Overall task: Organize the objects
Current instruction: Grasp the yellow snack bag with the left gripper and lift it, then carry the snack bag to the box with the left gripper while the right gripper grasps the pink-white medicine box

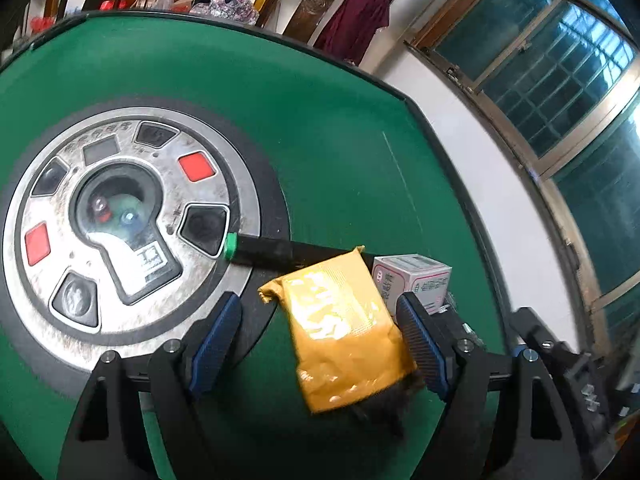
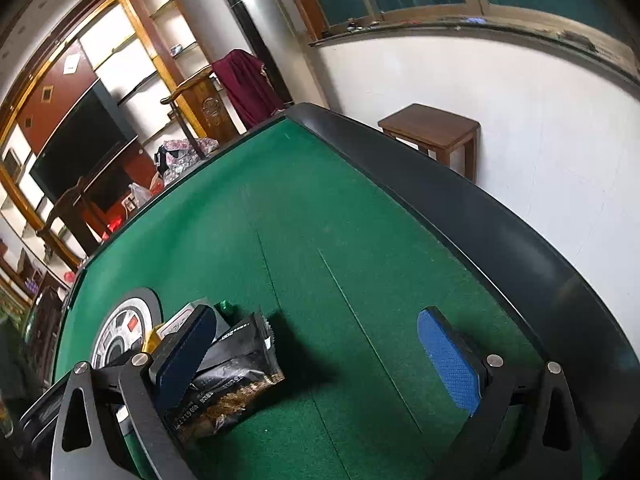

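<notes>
Left gripper (image 1: 320, 344) fingers spread around the yellow packet (image 1: 344, 332) on the green worktop (image 1: 320, 140); right gripper (image 2: 320, 364) fingers released, empty.

The right gripper (image 2: 316, 356) hangs over the green table (image 2: 320, 220) with its jaws wide apart and only felt between them. Its left finger (image 2: 184, 356) stands in front of a black packet (image 2: 232, 380), which lies on the felt. Behind the packet a white box (image 2: 180, 318) and a green cap (image 2: 226, 307) partly show. A silver disc (image 2: 124, 326) sits further left.
</notes>
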Motion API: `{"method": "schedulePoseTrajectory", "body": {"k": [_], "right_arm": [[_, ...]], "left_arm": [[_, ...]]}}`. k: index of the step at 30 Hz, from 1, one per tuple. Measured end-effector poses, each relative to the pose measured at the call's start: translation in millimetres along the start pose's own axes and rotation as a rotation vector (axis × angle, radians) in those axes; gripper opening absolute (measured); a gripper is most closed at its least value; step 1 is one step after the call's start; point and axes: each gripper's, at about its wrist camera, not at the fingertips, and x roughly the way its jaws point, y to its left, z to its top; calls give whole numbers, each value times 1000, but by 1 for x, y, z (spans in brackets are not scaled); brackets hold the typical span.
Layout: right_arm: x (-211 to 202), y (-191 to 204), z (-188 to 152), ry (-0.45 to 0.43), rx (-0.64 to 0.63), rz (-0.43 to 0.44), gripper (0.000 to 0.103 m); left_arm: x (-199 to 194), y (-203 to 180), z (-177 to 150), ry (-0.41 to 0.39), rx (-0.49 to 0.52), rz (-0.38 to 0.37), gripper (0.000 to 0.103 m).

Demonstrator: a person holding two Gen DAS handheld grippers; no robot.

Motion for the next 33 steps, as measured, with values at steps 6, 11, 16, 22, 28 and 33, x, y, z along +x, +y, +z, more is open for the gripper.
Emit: {"method": "schedulePoseTrajectory", "body": {"k": [6,11,16,22,28,33], "right_arm": [[-2,1,-1,2,-2,6,103],[-3,2,0,-10,-14,2,103],[-5,6,1,-30,-26,12,102],[-10,27,-5,-58,-109,108,102],[-14,73,15,49,-158,285,103],[33,142,16,213,-484,94,101]], "left_arm": [[8,-24,-9,9,164,100,45],[-12,-11,-12,11,151,77,44],[-89,22,-30,-57,90,57,44],[-182,59,-75,-185,85,150,45],[-220,93,-107,-230,99,232,45],[-242,109,-115,-243,36,147,45]]}}
